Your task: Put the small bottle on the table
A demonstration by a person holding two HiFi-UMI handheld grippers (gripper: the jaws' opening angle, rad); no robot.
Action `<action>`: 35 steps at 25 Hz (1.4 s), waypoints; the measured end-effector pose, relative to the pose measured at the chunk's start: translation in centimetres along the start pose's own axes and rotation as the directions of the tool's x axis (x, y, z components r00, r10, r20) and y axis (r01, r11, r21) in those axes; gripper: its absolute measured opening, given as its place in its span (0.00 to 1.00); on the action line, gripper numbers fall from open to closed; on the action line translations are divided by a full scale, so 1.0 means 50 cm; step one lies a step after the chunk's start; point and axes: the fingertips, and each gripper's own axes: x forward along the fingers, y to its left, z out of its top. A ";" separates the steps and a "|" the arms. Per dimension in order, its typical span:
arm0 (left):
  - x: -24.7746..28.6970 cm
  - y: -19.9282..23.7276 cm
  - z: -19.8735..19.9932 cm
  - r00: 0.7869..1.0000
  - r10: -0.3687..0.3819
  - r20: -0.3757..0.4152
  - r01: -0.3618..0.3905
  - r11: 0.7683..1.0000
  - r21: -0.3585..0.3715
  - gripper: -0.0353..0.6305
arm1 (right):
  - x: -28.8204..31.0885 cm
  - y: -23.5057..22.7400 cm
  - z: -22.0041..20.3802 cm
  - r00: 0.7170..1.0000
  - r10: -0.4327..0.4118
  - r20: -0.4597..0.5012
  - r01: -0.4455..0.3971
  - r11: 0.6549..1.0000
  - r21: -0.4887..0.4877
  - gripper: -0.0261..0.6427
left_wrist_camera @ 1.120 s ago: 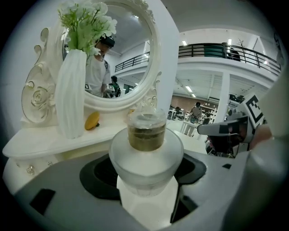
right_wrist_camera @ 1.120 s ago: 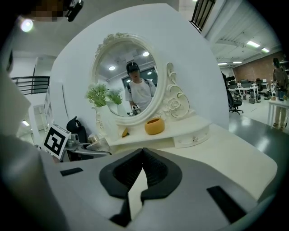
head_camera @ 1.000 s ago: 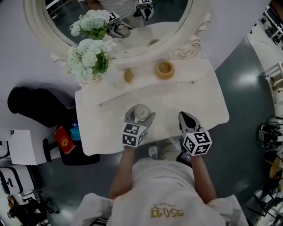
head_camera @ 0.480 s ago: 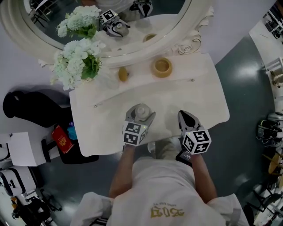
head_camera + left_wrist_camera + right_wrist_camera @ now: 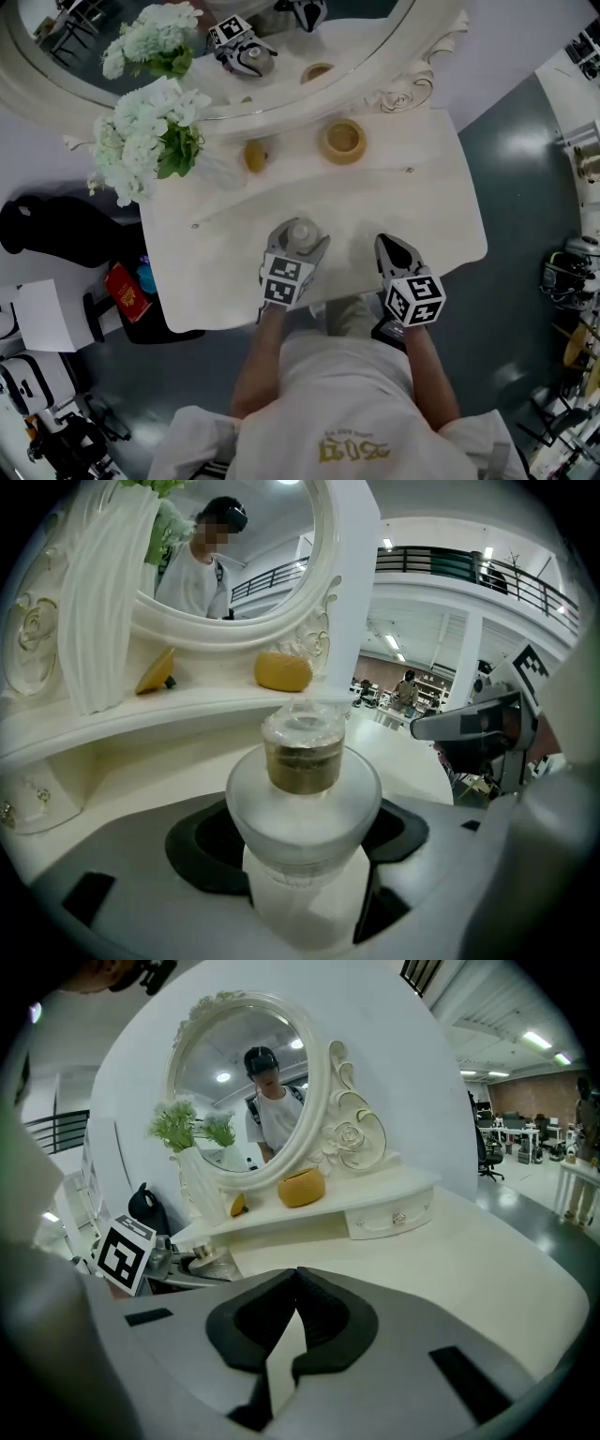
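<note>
The small bottle (image 5: 301, 234) has a frosted body, a gold collar and a clear cap. It stands upright between the jaws of my left gripper (image 5: 299, 242) over the front of the white dressing table (image 5: 441, 206). In the left gripper view the bottle (image 5: 303, 794) fills the middle, and the left gripper (image 5: 300, 834) has its black pads against the bottle's two sides. Whether its base rests on the tabletop is hidden. My right gripper (image 5: 388, 247) hovers to the right near the table's front edge, and the right gripper (image 5: 297, 1274) has its jaws together with nothing between them.
A white flower vase (image 5: 141, 141) stands at the back left. A small yellow object (image 5: 254, 156) and a round yellow jar (image 5: 343, 141) sit on the raised shelf below the oval mirror (image 5: 394, 89). A black bag (image 5: 37, 225) lies on the floor to the left.
The head view has drifted a little, so the table and flowers sit slightly further left. Both grippers and the bottle keep their places on the table.
</note>
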 end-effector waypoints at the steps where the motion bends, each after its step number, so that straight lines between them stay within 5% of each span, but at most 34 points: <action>1: 0.006 0.000 -0.002 1.000 -0.003 -0.002 0.003 1.000 0.006 0.58 | 0.005 -0.001 -0.001 1.000 0.002 -0.004 -0.002 1.000 0.000 0.06; 18: 0.046 0.003 -0.009 1.000 -0.020 -0.023 0.021 0.999 0.028 0.58 | 0.033 -0.013 -0.009 0.999 0.001 -0.039 -0.001 1.000 0.003 0.06; 35: 0.051 -0.012 -0.032 0.998 0.006 -0.066 0.004 0.990 0.144 0.59 | 0.024 0.009 -0.007 1.000 0.011 -0.027 -0.011 1.000 0.005 0.06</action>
